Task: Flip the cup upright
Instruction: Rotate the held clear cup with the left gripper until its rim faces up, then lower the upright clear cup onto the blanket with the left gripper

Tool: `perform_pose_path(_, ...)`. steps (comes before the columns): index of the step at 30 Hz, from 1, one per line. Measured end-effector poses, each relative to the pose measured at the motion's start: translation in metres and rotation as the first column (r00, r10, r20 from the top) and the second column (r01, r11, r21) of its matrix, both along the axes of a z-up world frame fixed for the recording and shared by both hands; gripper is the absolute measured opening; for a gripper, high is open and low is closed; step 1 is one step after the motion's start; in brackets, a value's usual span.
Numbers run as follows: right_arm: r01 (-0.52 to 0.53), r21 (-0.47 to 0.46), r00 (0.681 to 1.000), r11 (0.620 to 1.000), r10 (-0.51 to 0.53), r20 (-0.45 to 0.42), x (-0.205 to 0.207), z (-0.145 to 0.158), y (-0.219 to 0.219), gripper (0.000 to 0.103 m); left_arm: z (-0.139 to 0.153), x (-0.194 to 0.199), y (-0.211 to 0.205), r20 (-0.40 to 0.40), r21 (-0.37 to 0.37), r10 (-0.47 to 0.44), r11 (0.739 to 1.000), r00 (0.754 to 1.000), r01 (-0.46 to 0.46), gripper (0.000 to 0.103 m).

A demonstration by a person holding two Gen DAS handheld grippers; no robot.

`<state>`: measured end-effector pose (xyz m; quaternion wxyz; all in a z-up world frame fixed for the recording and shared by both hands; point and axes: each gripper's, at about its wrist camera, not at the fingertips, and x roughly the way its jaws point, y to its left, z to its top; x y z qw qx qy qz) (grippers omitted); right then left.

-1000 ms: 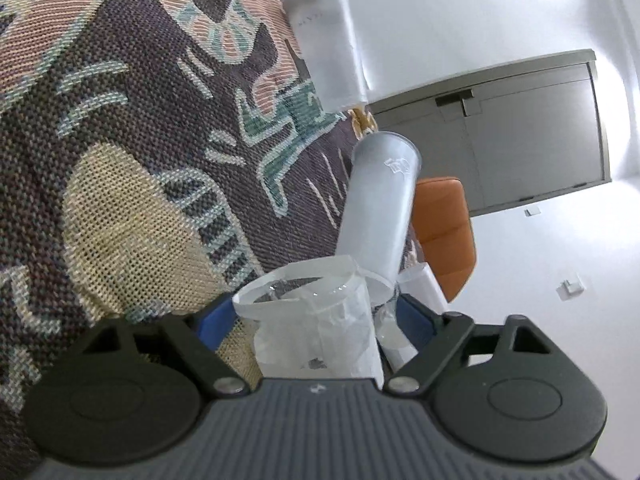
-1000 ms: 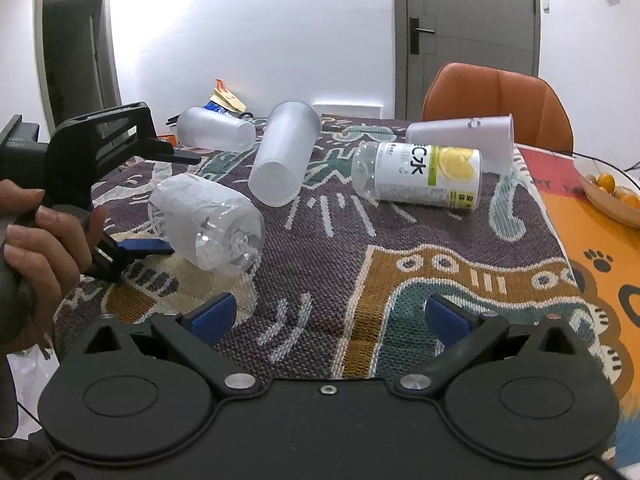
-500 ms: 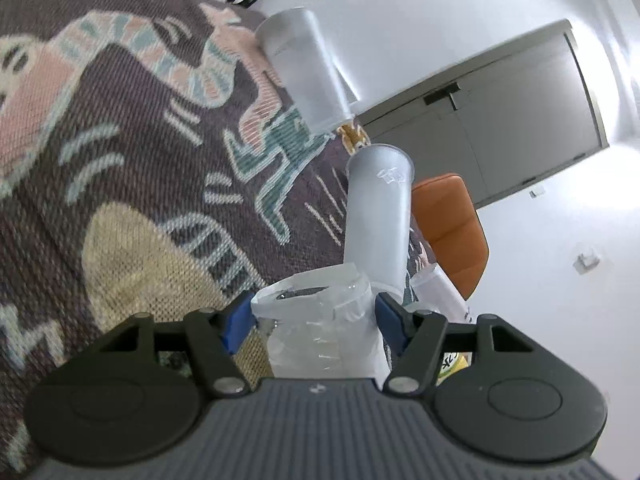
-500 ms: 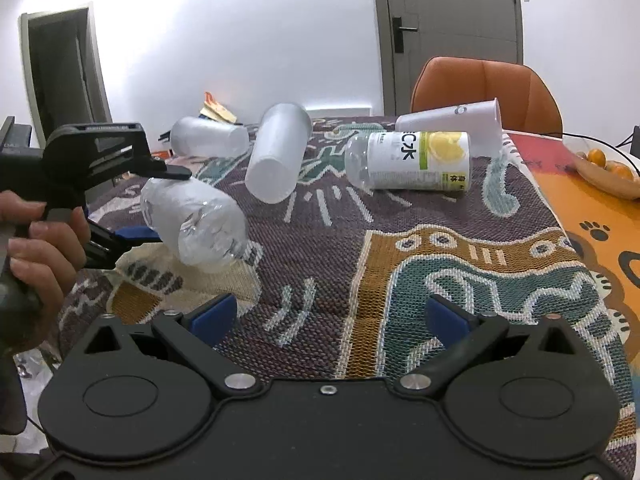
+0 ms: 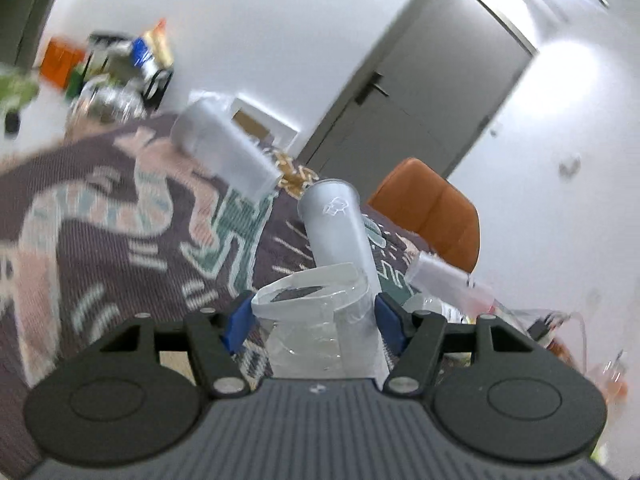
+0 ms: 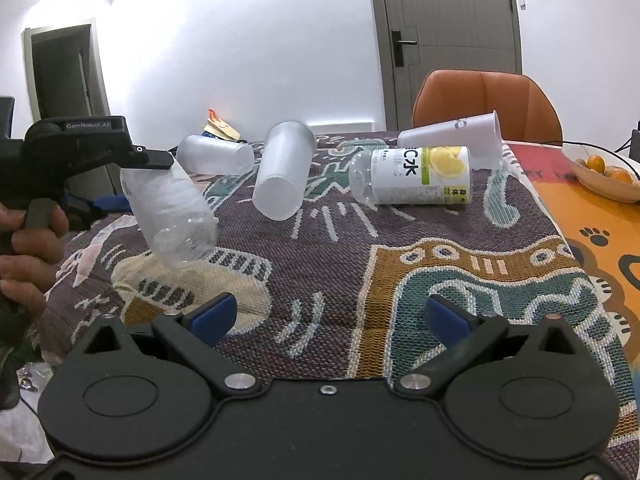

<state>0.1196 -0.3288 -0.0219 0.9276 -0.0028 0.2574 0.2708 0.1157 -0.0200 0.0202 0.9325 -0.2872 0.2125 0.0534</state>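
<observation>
Hand (image 6: 24, 248): at 9 o'clock in the right wrist view, wrapped around the handle of the left gripper.
Left gripper (image 5: 312, 314): blue pads clamped on the clear crumpled cup (image 5: 320, 320), one pad on each side near its rim; rim towards the lens in the left wrist view.
Cup position: in the right wrist view the cup (image 6: 172, 208) was tilted, base down at 5 o'clock and close over the patterned cloth (image 6: 360, 264); whether the base touched the cloth could not be told.
Frosted cup, far left (image 6: 216, 156): on its side at 11 o'clock from the held cup.
Tall frosted cup (image 6: 282, 172): on its side in the middle of the cloth, base towards the lens.
Labelled bottle (image 6: 412, 176): on its side at 1 o'clock, lemon label up.
White paper cup (image 6: 452, 136): on its side just behind the bottle.
Orange chair (image 6: 488, 104): behind the table.
Bowl of oranges (image 6: 604, 178): at 3 o'clock on the orange mat.
Right gripper (image 6: 332, 316): jaws spread wide with nothing between them, low over the cloth at 6 o'clock.
</observation>
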Motion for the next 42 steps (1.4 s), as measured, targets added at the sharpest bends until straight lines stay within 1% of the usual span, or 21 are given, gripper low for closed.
perform_pose_path(3,-0.002,0.005,1.000,1.000,0.002,0.001,0.000,0.000,0.001,0.102,0.006,-0.001,-0.005,0.003,0.103,-0.028,0.994,1.000,0.028,0.064)
perform_pose_path(6,0.000,0.008,1.000,1.000,0.000,0.001,0.000,0.001,0.003,0.102,0.009,0.001,-0.014,-0.008,0.216,-0.079,0.973,0.997,0.079,0.064)
perform_pose_path(8,0.000,0.010,1.000,1.000,0.000,0.001,0.000,0.002,0.006,0.102,0.010,0.000,-0.023,-0.003,0.303,-0.093,0.949,0.996,0.089,0.064)
perform_pose_path(11,-0.006,0.026,1.000,1.000,0.006,-0.005,0.000,0.003,0.010,0.102,0.011,-0.003,-0.035,0.021,0.416,-0.117,0.904,0.993,0.098,0.064)
perform_pose_path(14,-0.010,0.049,1.000,0.999,0.012,-0.026,0.000,0.001,0.015,0.102,0.011,-0.004,-0.047,0.053,0.509,-0.139,0.856,0.989,0.093,0.064)
perform_pose_path(17,-0.004,0.054,0.999,0.999,0.007,-0.039,0.000,-0.003,0.020,0.102,0.008,0.000,-0.056,0.067,0.568,-0.149,0.818,0.987,0.085,0.064)
perform_pose_path(21,0.011,0.056,0.998,0.998,-0.007,-0.065,0.001,-0.009,0.022,0.102,0.000,0.007,-0.063,0.064,0.611,-0.159,0.787,0.985,0.087,0.064)
perform_pose_path(26,0.052,0.072,0.995,0.996,-0.046,-0.085,0.003,-0.013,0.012,0.102,-0.009,0.012,-0.077,0.064,0.654,-0.189,0.750,0.980,0.102,0.065)
perform_pose_path(30,0.076,0.069,0.993,0.995,-0.070,-0.093,0.005,-0.016,0.005,0.102,-0.018,0.013,-0.084,0.027,0.651,-0.211,0.745,0.977,0.143,0.066)
perform_pose_path(32,0.080,0.075,0.993,0.994,-0.073,-0.098,0.005,-0.017,0.003,0.102,-0.021,0.010,-0.089,0.031,0.674,-0.213,0.726,0.976,0.137,0.067)
perform_pose_path(35,0.082,0.075,0.992,0.994,-0.074,-0.098,0.005,-0.017,0.002,0.102,-0.021,0.006,-0.092,0.022,0.692,-0.219,0.708,0.976,0.143,0.069)
perform_pose_path(36,0.081,0.075,0.993,0.994,-0.073,-0.096,0.005,-0.017,0.002,0.102,-0.020,0.006,-0.093,0.020,0.689,-0.223,0.709,0.974,0.148,0.070)
perform_pose_path(38,0.078,0.078,0.993,0.994,-0.070,-0.090,0.003,-0.015,0.002,0.102,-0.017,0.003,-0.091,0.025,0.671,-0.239,0.724,0.971,0.161,0.075)
perform_pose_path(39,0.077,0.078,0.994,0.994,-0.070,-0.087,0.003,-0.014,0.003,0.102,-0.016,0.002,-0.090,0.028,0.666,-0.242,0.728,0.970,0.162,0.080)
perform_pose_path(40,0.076,0.079,0.994,0.994,-0.070,-0.085,0.003,-0.013,0.003,0.102,-0.014,0.001,-0.090,0.031,0.666,-0.243,0.728,0.969,0.162,0.085)
perform_pose_path(42,0.073,0.079,0.994,0.994,-0.066,-0.081,0.001,-0.011,0.003,0.102,-0.011,-0.002,-0.091,0.039,0.672,-0.245,0.724,0.969,0.156,0.088)
